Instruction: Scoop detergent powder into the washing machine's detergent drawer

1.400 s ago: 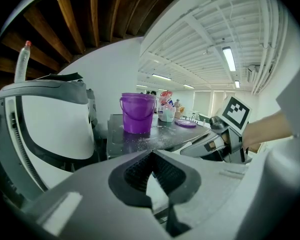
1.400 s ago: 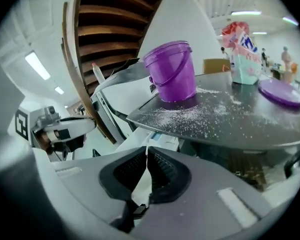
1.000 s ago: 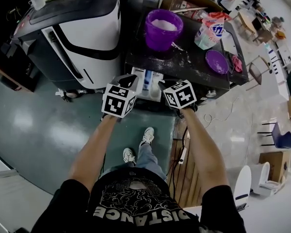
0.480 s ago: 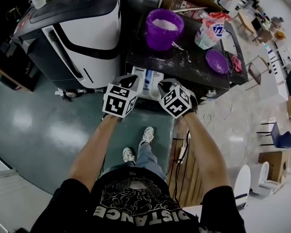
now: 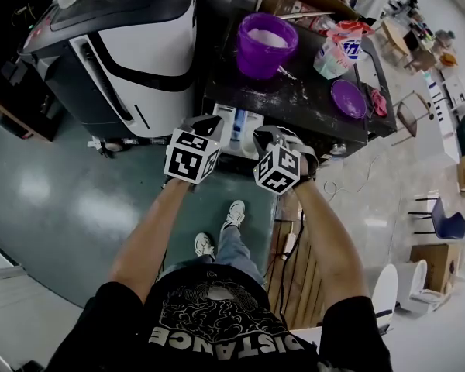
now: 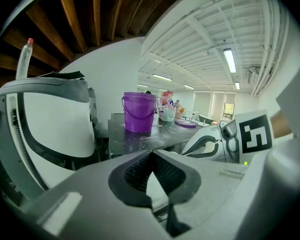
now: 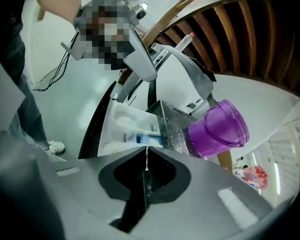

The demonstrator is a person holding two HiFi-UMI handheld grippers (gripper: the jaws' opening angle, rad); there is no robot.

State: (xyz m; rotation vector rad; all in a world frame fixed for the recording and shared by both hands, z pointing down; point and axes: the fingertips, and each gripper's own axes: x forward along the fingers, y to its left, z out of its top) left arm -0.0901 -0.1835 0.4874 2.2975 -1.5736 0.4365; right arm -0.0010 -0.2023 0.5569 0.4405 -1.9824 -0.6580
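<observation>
White detergent drawer [image 5: 235, 127] pulled open from dark washing machine [image 5: 298, 93], purple bucket [image 5: 260, 60] holding white powder [image 5: 266, 37] on top

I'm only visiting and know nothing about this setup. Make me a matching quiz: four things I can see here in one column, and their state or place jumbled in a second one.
Things:
1. purple bucket
2. detergent drawer
3. purple lid
4. right tool

States or places:
A. pulled out, open
B. jaws shut, holding nothing
C. lying flat on the dark top
D. holds white powder

Pairs: 1-D, 2-A, 3-C, 4-B
</observation>
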